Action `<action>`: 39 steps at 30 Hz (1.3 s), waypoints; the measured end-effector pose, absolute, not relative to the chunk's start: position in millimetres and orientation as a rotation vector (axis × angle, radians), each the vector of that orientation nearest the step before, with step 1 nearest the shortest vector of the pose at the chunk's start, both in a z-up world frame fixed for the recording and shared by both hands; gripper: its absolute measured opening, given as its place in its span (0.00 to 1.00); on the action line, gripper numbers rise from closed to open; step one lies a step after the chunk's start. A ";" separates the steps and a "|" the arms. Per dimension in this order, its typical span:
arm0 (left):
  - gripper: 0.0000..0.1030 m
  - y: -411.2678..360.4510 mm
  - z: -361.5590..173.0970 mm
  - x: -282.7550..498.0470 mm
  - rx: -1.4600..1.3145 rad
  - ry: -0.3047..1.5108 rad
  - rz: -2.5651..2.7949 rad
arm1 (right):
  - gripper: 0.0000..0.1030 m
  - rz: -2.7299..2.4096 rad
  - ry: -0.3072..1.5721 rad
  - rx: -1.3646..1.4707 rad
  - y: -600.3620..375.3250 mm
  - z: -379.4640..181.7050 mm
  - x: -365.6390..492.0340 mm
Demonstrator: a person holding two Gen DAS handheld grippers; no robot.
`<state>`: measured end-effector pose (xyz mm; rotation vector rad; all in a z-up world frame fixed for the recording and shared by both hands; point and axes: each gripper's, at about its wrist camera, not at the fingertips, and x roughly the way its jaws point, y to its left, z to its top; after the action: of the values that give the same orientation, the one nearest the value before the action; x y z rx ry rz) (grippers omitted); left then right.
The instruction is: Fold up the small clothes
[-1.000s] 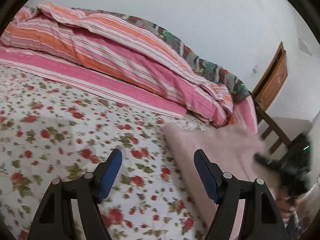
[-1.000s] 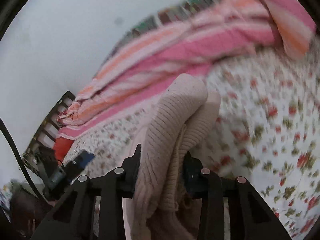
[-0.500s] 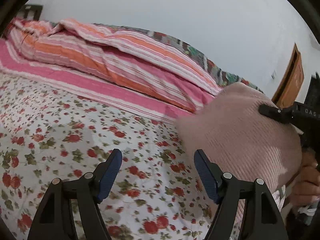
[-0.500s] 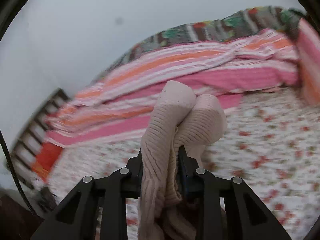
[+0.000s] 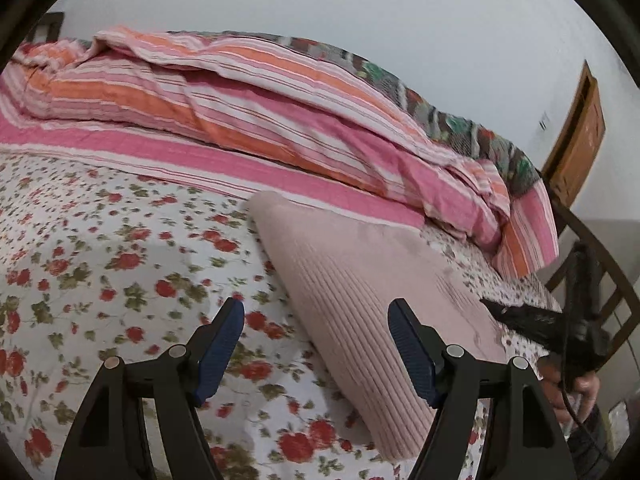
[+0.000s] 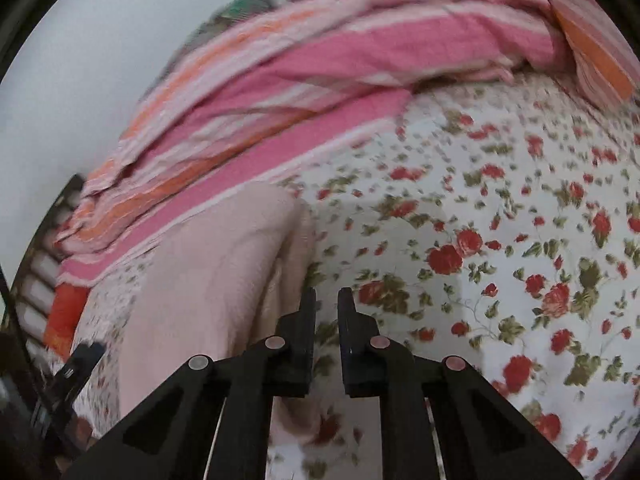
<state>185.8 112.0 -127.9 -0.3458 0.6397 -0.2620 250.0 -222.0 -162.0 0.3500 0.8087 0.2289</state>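
A floral-sheeted bed carries a folded pink knit garment beside a rumpled striped quilt.

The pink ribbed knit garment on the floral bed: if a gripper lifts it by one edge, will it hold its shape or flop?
Probably flop: the pink knit garment lies soft and rounded at its fold on the floral sheet. Its ribbed surface likely grips pads rather than slipping. It looks light, though thick enough to sag when lifted.

A home bedroom is being shown: floral bedsheet, striped quilt bunched far, wooden door right.
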 end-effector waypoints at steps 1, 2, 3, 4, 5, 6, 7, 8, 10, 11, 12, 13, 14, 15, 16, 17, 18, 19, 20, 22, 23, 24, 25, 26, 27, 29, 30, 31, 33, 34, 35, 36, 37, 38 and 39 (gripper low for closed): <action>0.70 108.2 -129.0 185.0 -0.337 0.646 -0.279 | 0.23 0.260 0.780 0.328 -218.1 -155.9 242.5; 0.70 106.7 -129.5 184.6 -0.333 0.651 -0.288 | 0.29 0.282 0.759 0.312 -215.5 -151.5 236.9; 0.70 104.6 -130.3 183.0 -0.324 0.656 -0.302 | 0.39 0.313 0.721 0.289 -211.0 -146.1 228.3; 0.70 102.2 -130.8 179.9 -0.310 0.656 -0.321 | 0.43 0.339 0.691 0.276 -208.1 -142.8 221.7; 0.70 100.1 -131.0 176.0 -0.294 0.651 -0.336 | 0.44 0.356 0.677 0.270 -207.7 -141.6 217.7; 0.70 98.6 -131.1 171.9 -0.283 0.647 -0.352 | 0.45 0.381 0.665 0.262 -205.6 -141.6 212.5; 0.70 97.0 -131.6 166.6 -0.268 0.644 -0.378 | 0.46 0.411 0.658 0.251 -201.3 -143.2 208.4; 0.70 94.7 -132.7 161.0 -0.248 0.643 -0.405 | 0.46 0.429 0.657 0.242 -197.3 -145.2 206.5; 0.70 90.6 -136.8 151.3 -0.212 0.650 -0.433 | 0.46 0.436 0.683 0.206 -186.4 -152.5 208.6; 0.70 88.7 -139.6 148.2 -0.200 0.660 -0.444 | 0.46 0.432 0.701 0.196 -183.1 -155.6 211.2; 0.70 87.2 -141.7 146.4 -0.190 0.670 -0.450 | 0.46 0.428 0.716 0.192 -181.7 -159.1 212.6; 0.70 85.6 -145.5 143.3 -0.176 0.683 -0.461 | 0.46 0.422 0.723 0.201 -182.3 -161.9 213.8; 0.70 84.8 -148.3 140.1 -0.164 0.689 -0.472 | 0.46 0.418 0.724 0.210 -184.0 -163.9 214.2; 0.70 84.1 -150.8 136.7 -0.152 0.693 -0.483 | 0.46 0.414 0.723 0.217 -184.9 -165.7 214.4; 0.68 83.4 -153.5 132.9 -0.142 0.693 -0.489 | 0.45 0.406 0.722 0.222 -187.9 -167.9 214.0; 0.67 83.0 -155.0 131.2 -0.138 0.694 -0.490 | 0.45 0.398 0.723 0.222 -190.4 -169.6 213.9; 0.62 81.2 -157.5 129.3 -0.130 0.700 -0.495 | 0.44 0.392 0.724 0.222 -192.0 -171.4 214.5; 0.58 76.8 -160.4 127.0 -0.110 0.711 -0.509 | 0.43 0.394 0.724 0.227 -193.3 -173.0 214.7; 0.57 74.6 -161.7 126.2 -0.096 0.712 -0.509 | 0.43 0.397 0.724 0.234 -194.6 -174.7 215.2; 0.51 67.3 -162.1 122.6 -0.066 0.690 -0.478 | 0.43 0.402 0.724 0.250 -195.9 -177.3 216.6; 0.47 65.1 -161.7 123.1 -0.060 0.682 -0.461 | 0.42 0.403 0.727 0.250 -195.6 -178.3 217.5; 0.40 63.7 -161.0 124.8 -0.064 0.676 -0.446 | 0.41 0.407 0.730 0.245 -194.3 -179.0 218.2; 0.33 62.7 -160.2 126.4 -0.081 0.671 -0.445 | 0.39 0.412 0.728 0.244 -193.3 -179.3 218.4; 0.25 62.4 -158.7 126.5 -0.100 0.658 -0.458 | 0.39 0.417 0.723 0.244 -192.1 -179.7 218.1; 0.10 62.1 -157.0 126.1 -0.101 0.646 -0.463 | 0.37 0.422 0.717 0.243 -191.0 -180.3 218.3; 0.09 68.8 -147.7 119.7 -0.074 0.569 -0.414 | 0.26 0.427 0.736 0.239 -187.0 -181.7 220.8; 0.09 73.3 -145.6 120.2 -0.068 0.560 -0.398 | 0.19 0.447 0.740 0.249 -186.1 -181.2 221.1; 0.09 80.9 -144.8 120.8 -0.071 0.566 -0.378 | 0.19 0.464 0.737 0.258 -184.6 -179.8 220.0; 0.09 93.9 -149.7 125.3 -0.129 0.608 -0.393 | 0.19 0.480 0.728 0.241 -178.6 -177.7 216.7; 0.09 97.2 -153.2 126.4 -0.155 0.629 -0.401 | 0.19 0.477 0.723 0.225 -175.5 -177.6 215.4; 0.09 96.6 -154.7 125.5 -0.152 0.635 -0.399 | 0.20 0.472 0.717 0.210 -173.1 -177.6 214.4; 0.10 95.1 -155.1 123.9 -0.142 0.637 -0.405 | 0.20 0.465 0.711 0.197 -170.7 -178.0 213.9; 0.11 94.2 -153.6 121.4 -0.135 0.636 -0.418 | 0.21 0.456 0.707 0.194 -169.8 -178.1 214.3; 0.12 94.4 -150.9 119.5 -0.137 0.630 -0.428 | 0.21 0.450 0.703 0.201 -170.1 -177.8 215.1; 0.15 96.5 -147.3 116.1 -0.149 0.617 -0.440 | 0.21 0.444 0.697 0.215 -171.4 -177.3 216.4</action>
<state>116.1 96.5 -147.3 -0.1490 0.6168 -0.4397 216.4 -171.4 -177.3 0.2147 0.6968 0.4444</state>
